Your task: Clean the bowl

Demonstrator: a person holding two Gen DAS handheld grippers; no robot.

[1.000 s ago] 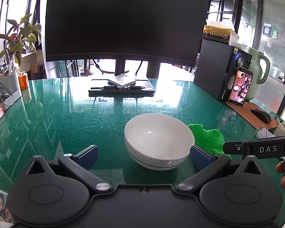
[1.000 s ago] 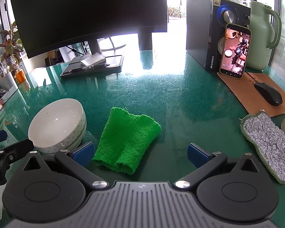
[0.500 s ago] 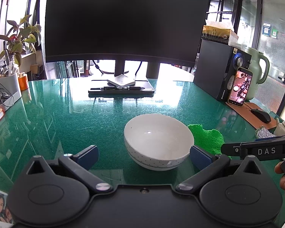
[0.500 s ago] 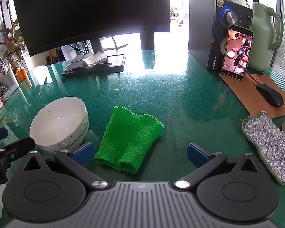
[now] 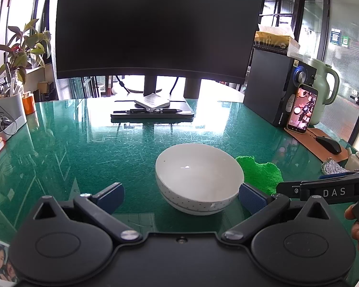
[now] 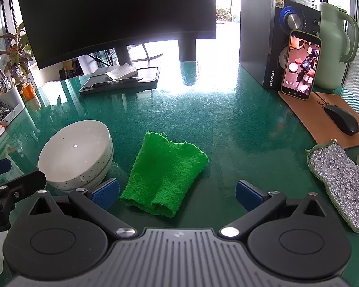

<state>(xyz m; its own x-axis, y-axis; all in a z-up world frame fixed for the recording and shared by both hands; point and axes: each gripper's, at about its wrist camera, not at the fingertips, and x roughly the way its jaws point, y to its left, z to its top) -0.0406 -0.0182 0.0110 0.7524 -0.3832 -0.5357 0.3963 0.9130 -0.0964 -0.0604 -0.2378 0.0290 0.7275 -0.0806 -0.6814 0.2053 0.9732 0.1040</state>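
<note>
A white bowl (image 5: 198, 179) with small dots on its outside stands empty on the green glass desk, just ahead of my open left gripper (image 5: 182, 197), nearer its right finger. In the right wrist view the bowl (image 6: 76, 153) is at the left. A folded green cloth (image 6: 165, 169) lies flat on the desk in front of my open, empty right gripper (image 6: 177, 193), between its fingers. The cloth (image 5: 260, 174) shows partly behind the bowl in the left wrist view.
A silver scouring pad (image 6: 339, 179) lies at the right, by a mouse (image 6: 342, 119) on a brown mat. A phone (image 6: 300, 65), speaker and green jug stand behind. A monitor (image 5: 155, 26) and tablet stand at the back, plant pots far left.
The right gripper has edged slightly forward toward the green cloth. The left gripper and bowl have barely moved.
</note>
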